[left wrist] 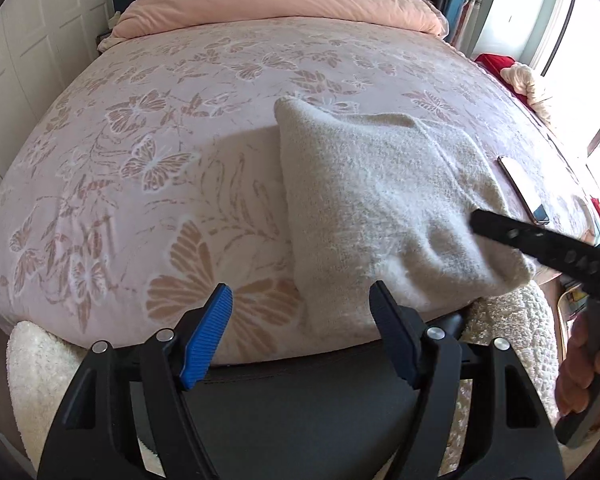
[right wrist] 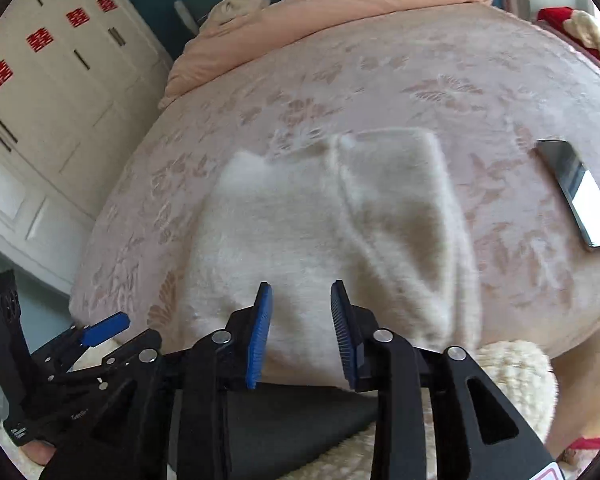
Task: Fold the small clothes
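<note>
The bed (left wrist: 148,128) fills both views. The garment (right wrist: 300,232), cream and fuzzy, lies folded on it just ahead of the right gripper (right wrist: 302,300), whose jaws stand apart with nothing between; the left gripper (left wrist: 300,300) is also apart and empty. I judge a fold is finished; next comes another grasp. The garment's near edge is hidden.
</note>
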The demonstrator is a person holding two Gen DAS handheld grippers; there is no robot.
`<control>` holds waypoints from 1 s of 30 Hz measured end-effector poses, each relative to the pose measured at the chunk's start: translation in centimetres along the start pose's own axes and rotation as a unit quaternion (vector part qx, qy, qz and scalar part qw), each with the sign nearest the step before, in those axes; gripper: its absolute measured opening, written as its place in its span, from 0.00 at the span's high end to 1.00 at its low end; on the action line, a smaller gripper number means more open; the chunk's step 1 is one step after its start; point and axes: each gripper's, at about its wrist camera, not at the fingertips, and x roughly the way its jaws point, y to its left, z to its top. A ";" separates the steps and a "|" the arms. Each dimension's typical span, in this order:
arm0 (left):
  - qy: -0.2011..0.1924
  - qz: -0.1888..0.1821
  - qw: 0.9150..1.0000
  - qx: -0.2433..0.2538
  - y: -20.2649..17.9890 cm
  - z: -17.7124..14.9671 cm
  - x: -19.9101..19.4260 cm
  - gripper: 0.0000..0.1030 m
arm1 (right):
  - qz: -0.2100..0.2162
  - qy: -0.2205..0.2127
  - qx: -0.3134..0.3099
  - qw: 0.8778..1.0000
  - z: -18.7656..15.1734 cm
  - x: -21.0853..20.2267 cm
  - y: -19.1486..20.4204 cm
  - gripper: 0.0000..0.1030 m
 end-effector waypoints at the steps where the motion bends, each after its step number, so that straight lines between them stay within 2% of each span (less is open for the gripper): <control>1: -0.001 -0.006 1.000 0.004 -0.6 0.3 0.2 0.33 | -0.013 0.013 0.008 1.000 0.0 0.1 -1.5 0.54; 3: 0.001 -0.017 1.000 0.016 -2.0 0.8 0.8 0.33 | -0.016 0.048 0.025 0.998 -0.5 1.2 -3.6 0.54; 6: 0.002 -0.028 0.999 0.042 -4.3 1.1 2.0 0.33 | 0.022 0.071 0.037 0.997 -1.4 3.7 -4.4 0.56; 7: 0.007 -0.025 0.998 0.052 -5.0 1.2 2.7 0.33 | 0.015 0.074 0.029 0.997 -1.5 4.4 -4.2 0.79; 8: 0.014 -0.020 0.998 0.061 -5.5 1.2 3.4 0.33 | 0.003 0.069 0.022 0.997 -1.4 4.4 -3.9 0.86; 10: 0.023 -0.003 0.997 0.070 -6.0 1.2 4.5 0.33 | 0.013 0.013 0.026 0.999 -0.7 2.1 -3.5 0.87; 12: 0.020 0.009 0.996 0.081 -6.3 1.2 4.9 0.32 | 0.011 -0.019 0.039 0.999 -0.2 0.6 -4.1 0.87; 13: 0.019 0.016 0.996 0.088 -6.4 1.1 5.0 0.32 | 0.003 -0.008 0.047 0.999 -0.2 1.4 -5.0 0.87; 14: 0.017 0.019 0.995 0.094 -6.5 1.0 5.2 0.29 | -0.011 0.028 0.049 0.998 -0.6 3.4 -5.9 0.87; 15: 0.016 0.020 0.995 0.096 -6.5 1.0 5.4 0.28 | -0.021 0.076 0.044 0.996 -1.3 6.0 -6.6 0.86; 16: 0.018 0.025 0.995 0.096 -6.6 1.0 5.8 0.27 | -0.015 0.086 0.048 0.995 -1.8 7.0 -7.0 0.85; 18: 0.025 0.037 0.994 0.097 -6.7 0.8 6.7 0.25 | 0.002 0.065 0.052 0.997 -1.1 5.1 -6.6 0.83; 21: 0.022 0.046 0.993 0.104 -6.7 0.7 6.8 0.24 | 0.016 0.006 0.063 0.998 1.1 1.9 -6.0 0.70; 23: 0.026 0.042 0.994 0.093 -6.3 0.9 6.8 0.23 | 0.017 -0.013 0.055 0.998 3.4 1.8 -5.5 0.63; 25: 0.028 0.040 0.995 0.082 -6.1 1.0 7.0 0.22 | 0.008 -0.008 0.043 0.999 5.6 3.7 -4.9 0.47; 27: 0.030 0.043 0.995 0.082 -6.2 1.1 7.1 0.22 | 0.003 0.023 0.036 0.999 7.2 7.1 -4.9 0.48; 28: 0.031 0.045 0.995 0.083 -6.3 1.1 7.1 0.22 | 0.010 0.046 0.039 0.998 7.6 9.0 -4.9 0.57; 29: 0.031 0.047 0.995 0.084 -6.5 1.1 7.2 0.22 | 0.011 0.063 0.041 0.997 7.8 10.2 -4.8 0.87; 30: 0.032 0.048 0.995 0.084 -6.5 1.1 7.2 0.22 | 0.011 0.054 0.042 0.998 8.2 10.1 -4.4 0.91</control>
